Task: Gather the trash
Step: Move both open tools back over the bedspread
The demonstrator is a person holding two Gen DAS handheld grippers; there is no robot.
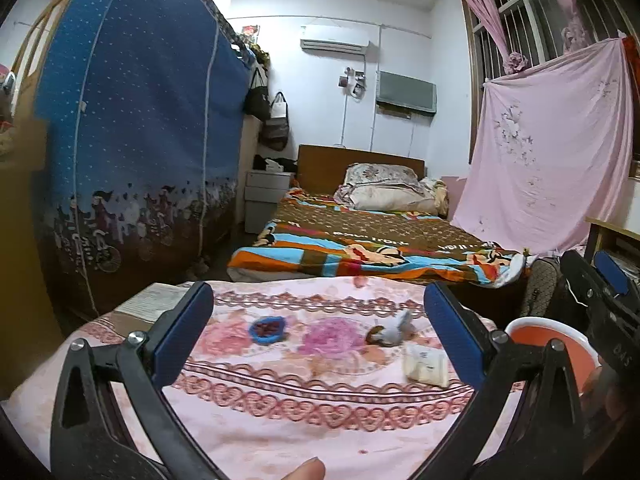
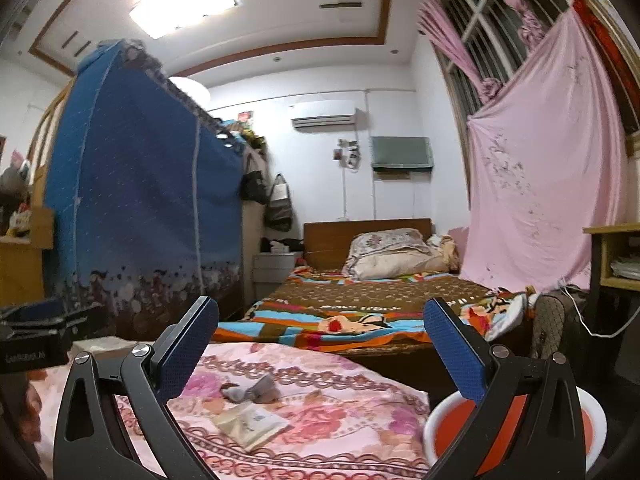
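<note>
Trash lies on a pink floral cloth (image 1: pixel 280 408): a blue crumpled wrapper with red inside (image 1: pixel 267 328), a grey crumpled wad (image 1: pixel 394 330) (image 2: pixel 252 390) and a pale flat packet (image 1: pixel 426 368) (image 2: pixel 252 424). My left gripper (image 1: pixel 318 320) is open above the cloth, and all three pieces show in the gap ahead of it, untouched. My right gripper (image 2: pixel 320 340) is also open and empty, with the wad and packet low between its fingers. An orange bin with a white rim (image 1: pixel 532 326) (image 2: pixel 440 412) stands at the cloth's right edge. The right gripper (image 1: pixel 592 276) shows above the bin.
Beyond the cloth is a bed with a striped brown blanket (image 1: pixel 360 240). A tall blue fabric wardrobe (image 1: pixel 140 140) stands on the left. A pink sheet (image 1: pixel 552 152) hangs on the right by a wooden desk (image 2: pixel 612 256). A fingertip (image 1: pixel 308 468) shows at the bottom edge.
</note>
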